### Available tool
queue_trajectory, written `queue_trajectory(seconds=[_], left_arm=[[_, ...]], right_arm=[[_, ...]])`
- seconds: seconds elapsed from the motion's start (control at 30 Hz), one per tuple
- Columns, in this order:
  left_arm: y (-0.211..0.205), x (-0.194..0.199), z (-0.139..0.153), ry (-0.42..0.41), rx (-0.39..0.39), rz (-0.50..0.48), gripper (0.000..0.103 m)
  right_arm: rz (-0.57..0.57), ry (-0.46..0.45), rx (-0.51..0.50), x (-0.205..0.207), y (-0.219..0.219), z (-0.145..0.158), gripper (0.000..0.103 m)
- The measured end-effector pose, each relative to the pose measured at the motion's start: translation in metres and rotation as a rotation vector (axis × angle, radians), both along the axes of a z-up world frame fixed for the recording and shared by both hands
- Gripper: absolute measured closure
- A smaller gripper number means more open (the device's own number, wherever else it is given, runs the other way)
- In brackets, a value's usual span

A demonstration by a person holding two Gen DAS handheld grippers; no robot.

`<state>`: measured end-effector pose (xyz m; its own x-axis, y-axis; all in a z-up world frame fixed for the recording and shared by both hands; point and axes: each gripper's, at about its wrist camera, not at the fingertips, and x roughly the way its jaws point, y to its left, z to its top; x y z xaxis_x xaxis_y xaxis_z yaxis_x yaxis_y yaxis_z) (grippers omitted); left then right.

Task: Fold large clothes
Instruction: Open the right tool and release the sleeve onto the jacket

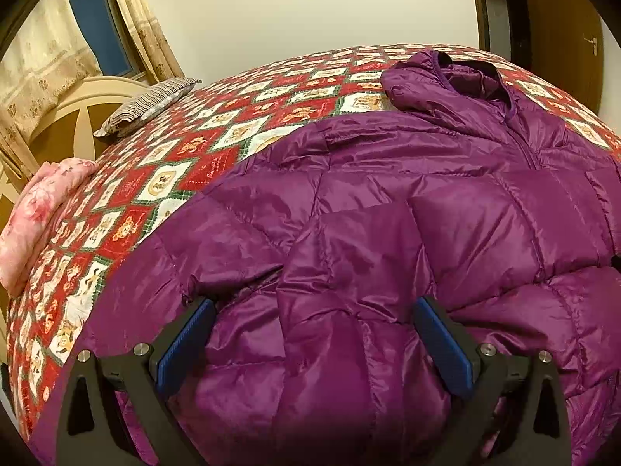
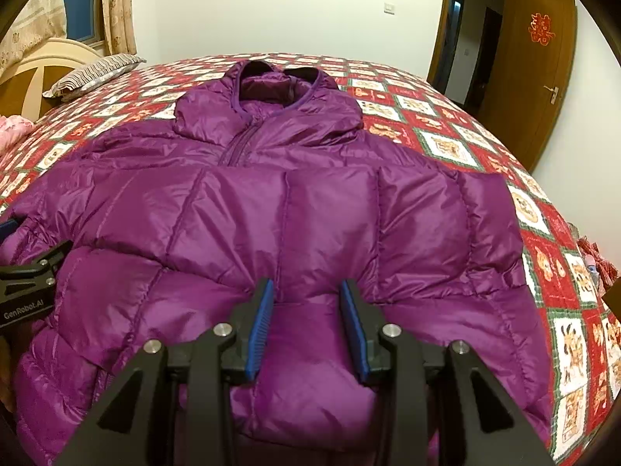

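We see the purple down jacket (image 2: 295,209) spread across the bed (image 2: 446,132), its hood (image 2: 268,105) at twelve o'clock and its near hem folded up over the body. Our right claw (image 2: 306,291) is clamped on a puffed fold of that hem. Our left claw (image 1: 314,310) stands wide apart, fabric bulging between its blue pads (image 1: 182,345) without being pinched. A striped pillow (image 2: 97,73) lies at ten o'clock.

Left gripper (image 1: 312,306) tilted down, jaws spread wide, pads not pressing. Right gripper (image 2: 306,289) tilted down, jaws narrower, pinching a puffed fold. Left gripper body at right view's 9 o'clock.
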<state>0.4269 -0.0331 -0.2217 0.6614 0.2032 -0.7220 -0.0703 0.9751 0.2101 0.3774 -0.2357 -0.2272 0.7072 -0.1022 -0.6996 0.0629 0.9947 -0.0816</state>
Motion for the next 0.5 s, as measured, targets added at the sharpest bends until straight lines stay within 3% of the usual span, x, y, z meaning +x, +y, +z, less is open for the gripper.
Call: queue_trajectory(seconds=[0.5], left_arm=[[0.0044,0.0013,-0.0012,0.008,-0.04,-0.001,0.001]], right_arm=[[-0.004,0.007,-0.039,0.0009,0.0047,-0.0004,0.063]])
